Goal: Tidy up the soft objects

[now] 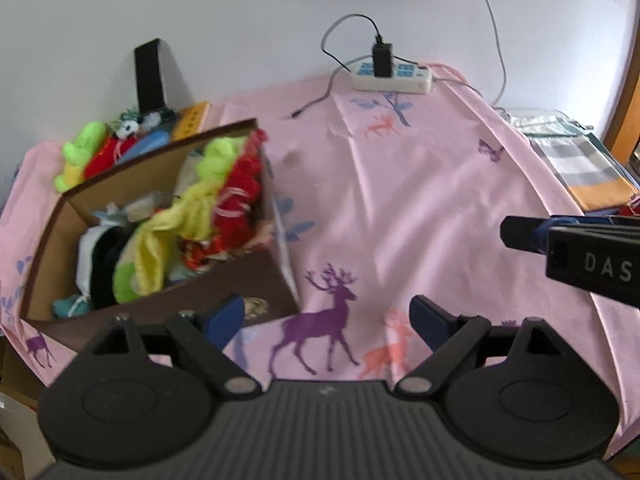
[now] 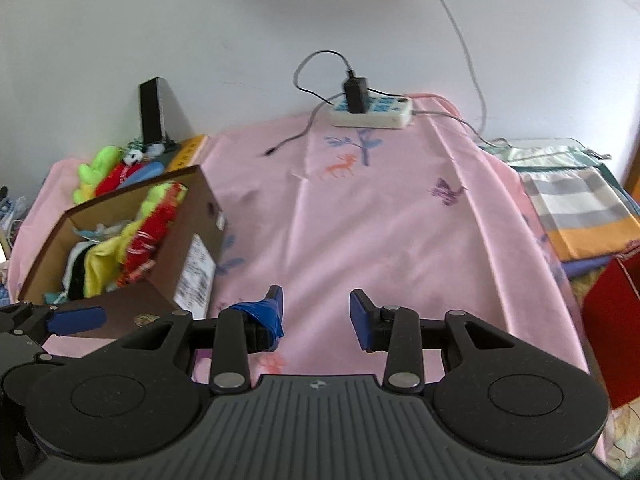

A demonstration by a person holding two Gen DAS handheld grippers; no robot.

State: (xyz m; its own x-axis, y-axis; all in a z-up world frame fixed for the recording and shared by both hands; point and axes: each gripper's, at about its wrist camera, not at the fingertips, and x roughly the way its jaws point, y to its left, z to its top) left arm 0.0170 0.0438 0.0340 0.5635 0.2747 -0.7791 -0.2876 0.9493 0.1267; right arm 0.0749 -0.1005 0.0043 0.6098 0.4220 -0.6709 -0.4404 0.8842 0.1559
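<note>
Nearest the lens in the left wrist view, the left gripper has its two blue-padded fingers spread wide apart with nothing between them, only the pink cloth with its purple deer print beneath. To its left stands a brown cardboard box, open at the top and crammed with soft things: a red knitted piece against the right wall, a yellow cloth draped in the middle, a bright green toy near the far corner, and black and white items at the near left. Behind the box, outside it, more soft toys lie in a heap on the cloth, green, red and blue among them, beside a dark upright block leaning on the white wall. A white power strip with a black charger plugged in sits at the far edge of the cloth, cables trailing from it. In the right wrist view the right gripper hangs over bare pink cloth, its fingers parted with a clear gap and holding nothing; one finger is wrapped in blue tape. Both grippers sit side by side, the left one just beside the box's near right corner. Folded striped fabric lies off the cloth's right side, with a red box near it.
</note>
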